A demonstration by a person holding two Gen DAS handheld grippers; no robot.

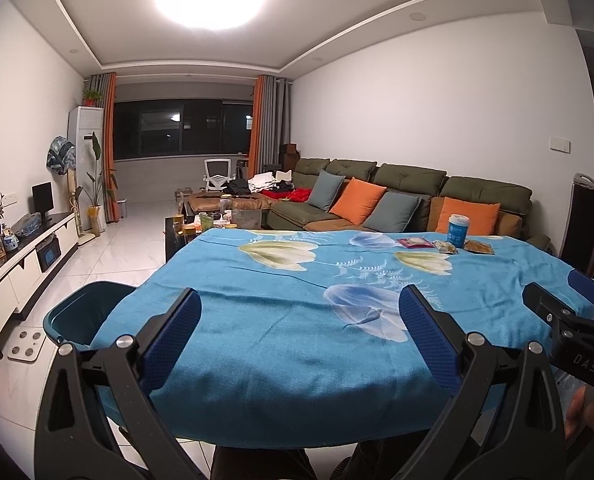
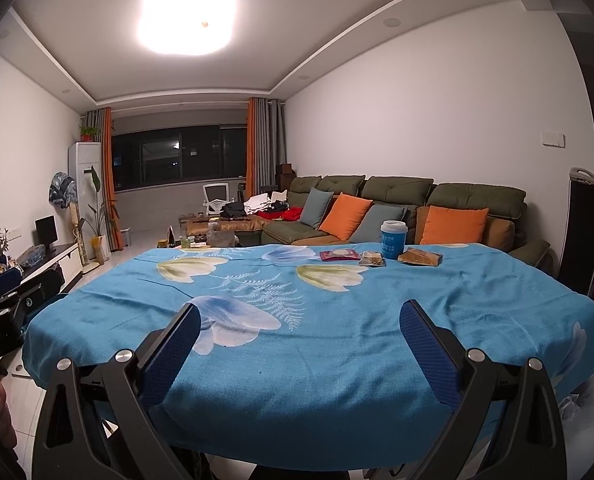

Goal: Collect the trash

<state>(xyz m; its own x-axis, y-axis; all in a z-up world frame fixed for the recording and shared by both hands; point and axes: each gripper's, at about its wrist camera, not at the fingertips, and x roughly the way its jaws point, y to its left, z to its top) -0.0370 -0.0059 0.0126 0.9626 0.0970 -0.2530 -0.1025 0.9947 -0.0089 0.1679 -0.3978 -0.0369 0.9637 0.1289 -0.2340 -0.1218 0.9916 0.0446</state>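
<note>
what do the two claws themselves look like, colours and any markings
Both match: the left claw and right claw have black plastic arms with triangular cut-outs, silver round pivot bolts, and flat fingers faced with dark blue dimpled pads. The right claw's black body shows white letters "DAS" in the left wrist view.

Bench cloth (image 2: 337, 320) turquoise with pale floral print, cup (image 2: 393, 246) blue/white, bin (image 1: 85, 312) teal, claw pads (image 2: 429, 352) blue.
</note>
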